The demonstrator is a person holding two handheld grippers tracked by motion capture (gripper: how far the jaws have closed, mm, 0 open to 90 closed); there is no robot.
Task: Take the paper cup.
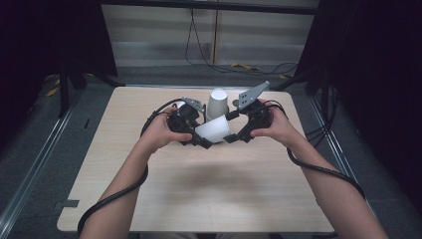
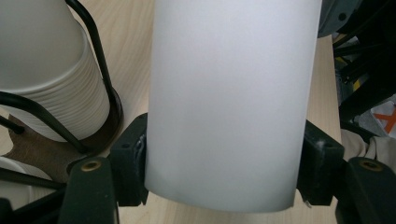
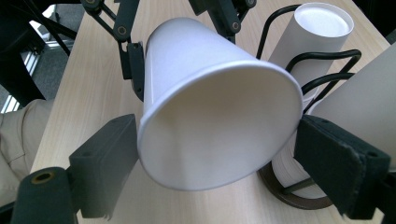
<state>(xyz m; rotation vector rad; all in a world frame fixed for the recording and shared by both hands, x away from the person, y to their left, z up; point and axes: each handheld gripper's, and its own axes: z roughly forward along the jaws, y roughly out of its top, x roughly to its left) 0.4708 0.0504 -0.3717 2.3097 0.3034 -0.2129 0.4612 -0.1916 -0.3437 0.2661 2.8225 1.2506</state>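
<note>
left gripper [image 1: 201, 141] is clamped on a white paper cup [image 1: 213, 129], pads pressing both sides of the cup wall, cup lying sideways above the table [image 1: 149, 199], mid-table between both hands. right gripper [image 1: 230, 138] sits at the cup's open rim, one jaw on each side, pads just beside the rim; contact unclear. stack of cups [image 1: 217, 103] in a black wire holder [image 3: 322, 60] just beyond it.

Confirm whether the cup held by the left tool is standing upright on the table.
No. The cup lies sideways in the air, clamped by the left tool.
</note>
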